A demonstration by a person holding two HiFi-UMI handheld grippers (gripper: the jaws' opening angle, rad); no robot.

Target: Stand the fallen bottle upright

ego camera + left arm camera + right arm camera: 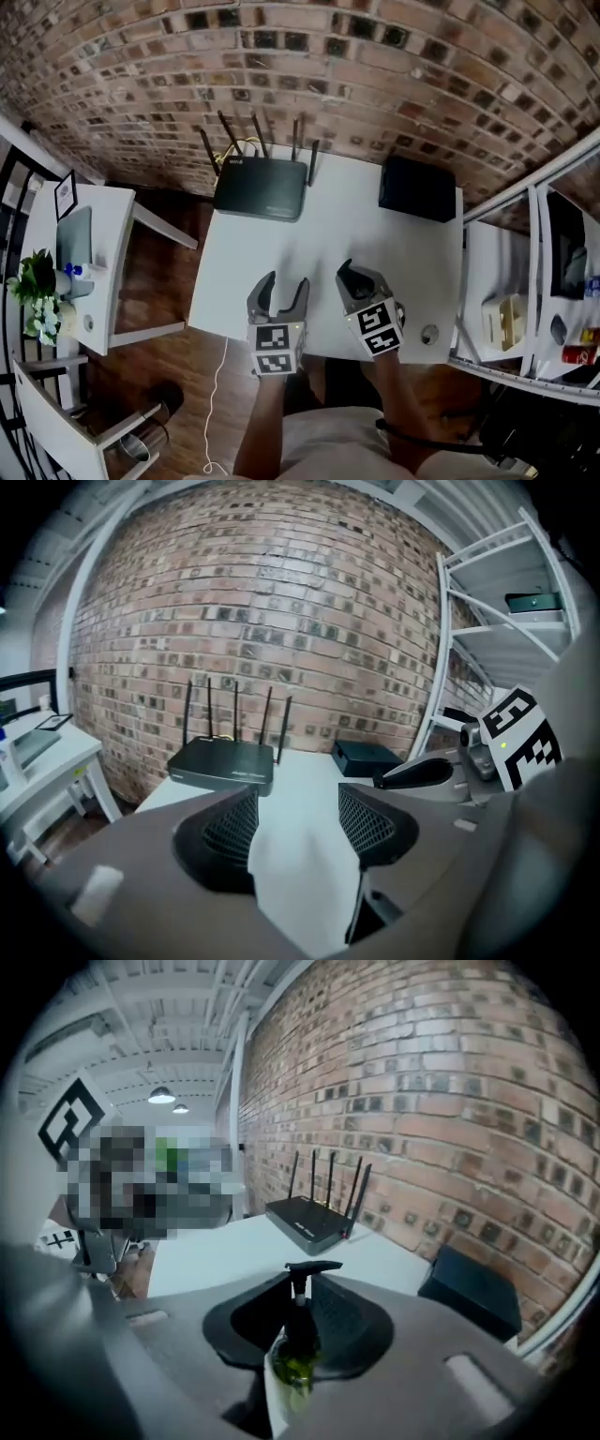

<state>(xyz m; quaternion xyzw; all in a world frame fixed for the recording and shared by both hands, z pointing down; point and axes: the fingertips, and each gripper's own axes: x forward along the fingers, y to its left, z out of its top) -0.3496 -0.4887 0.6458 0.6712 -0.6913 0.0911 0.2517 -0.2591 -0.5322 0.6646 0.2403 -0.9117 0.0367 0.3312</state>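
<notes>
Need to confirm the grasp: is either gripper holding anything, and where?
The right gripper is shut on the pump bottle, by its narrow dark neck above the greenish body. The left gripper holds nothing.

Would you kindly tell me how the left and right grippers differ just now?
On the left gripper the jaws stand apart; on the right gripper they are closed. The left gripper holds nothing; the right gripper grips a pump bottle near its neck. Both are over the front of the white table, pointing towards the brick wall.

White table (328, 246), black router (261, 187), red-brown brick wall (375, 75), green bottle (292, 1369), black pump (310, 1267)
</notes>
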